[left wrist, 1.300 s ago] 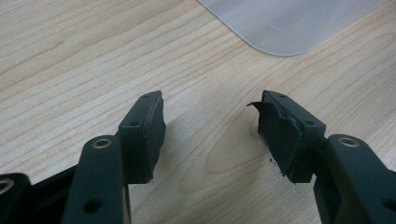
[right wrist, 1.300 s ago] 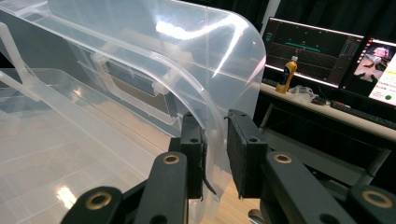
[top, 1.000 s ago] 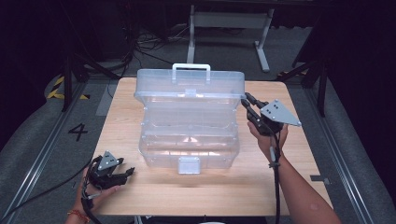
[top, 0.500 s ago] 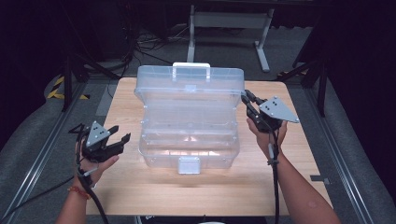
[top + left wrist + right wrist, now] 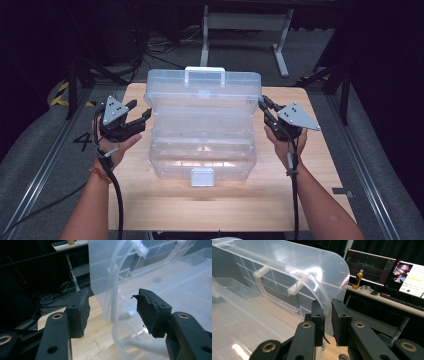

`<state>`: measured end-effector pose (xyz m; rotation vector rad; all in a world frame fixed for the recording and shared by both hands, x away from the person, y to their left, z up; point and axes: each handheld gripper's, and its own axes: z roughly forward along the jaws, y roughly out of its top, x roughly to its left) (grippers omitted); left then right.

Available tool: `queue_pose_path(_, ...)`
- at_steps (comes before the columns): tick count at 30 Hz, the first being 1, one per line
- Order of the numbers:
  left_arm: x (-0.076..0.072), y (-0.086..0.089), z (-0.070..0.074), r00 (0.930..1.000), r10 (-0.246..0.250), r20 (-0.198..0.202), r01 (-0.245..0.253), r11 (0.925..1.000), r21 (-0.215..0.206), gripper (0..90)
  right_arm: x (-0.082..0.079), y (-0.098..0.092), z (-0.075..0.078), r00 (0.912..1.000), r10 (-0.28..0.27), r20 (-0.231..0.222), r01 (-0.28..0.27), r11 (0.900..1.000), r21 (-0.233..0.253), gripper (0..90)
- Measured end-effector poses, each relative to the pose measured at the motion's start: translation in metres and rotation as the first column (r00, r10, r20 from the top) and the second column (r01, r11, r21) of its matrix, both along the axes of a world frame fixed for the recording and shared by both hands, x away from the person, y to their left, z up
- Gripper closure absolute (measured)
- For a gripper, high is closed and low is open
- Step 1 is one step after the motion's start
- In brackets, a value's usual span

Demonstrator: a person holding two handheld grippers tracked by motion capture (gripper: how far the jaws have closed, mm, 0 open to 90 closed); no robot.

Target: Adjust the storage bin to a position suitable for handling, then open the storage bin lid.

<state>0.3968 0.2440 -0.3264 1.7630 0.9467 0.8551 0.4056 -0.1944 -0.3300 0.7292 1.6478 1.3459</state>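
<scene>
My right gripper has its two black jaws pinched down on the curved clear edge of the raised lid, the thin plastic wall caught between the pads. That pinch at the right end looks to be what keeps the lid propped upright. My left gripper is the opposite case: jaws spread wide, nothing between them, with the lid's left edge standing in the gap just ahead of the pads but not yet touched. I read that as lining up for a matching grip on the other end, so the lid can be steered evenly from both sides rather than twisted from one corner.

Moving out from the jaws, the large clear plastic storage box sits in the middle of the light wooden table, its lid tipped up at the far side with a translucent carry handle along the top and a pale latch at the near wall. In the high view the left gripper hangs just beside the box's left wall and the right gripper meets its upper right corner.

The box appears empty inside; I see only wood grain through it. Beyond the table are a desk with monitors and an orange bottle.
</scene>
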Motion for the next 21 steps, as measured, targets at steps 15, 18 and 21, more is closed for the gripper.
queue_pose_path(15, 0.022, -0.022, 0.006, 0.9988, 0.022, 0.043, -0.022, 0.9997, 0.01, 59.8, 0.004, -0.001, 0.002, 0.9999, 0.007, -0.008, -0.007, 1.0, 0.002, 81.1)
queue_pose_path(18, 0.026, -0.023, 0.008, 0.9976, 0.041, 0.057, -0.042, 0.999, 0.014, 64.2, 0.005, -0.001, 0.002, 0.9999, 0.009, -0.01, -0.009, 1.0, 0.007, 81.1)
queue_pose_path(21, 0.029, -0.022, 0.008, 0.997, 0.051, 0.058, -0.051, 0.9986, 0.008, 69.4, 0.007, -0.001, 0.003, 0.9999, 0.007, -0.013, -0.007, 1.0, 0.012, 81.3)
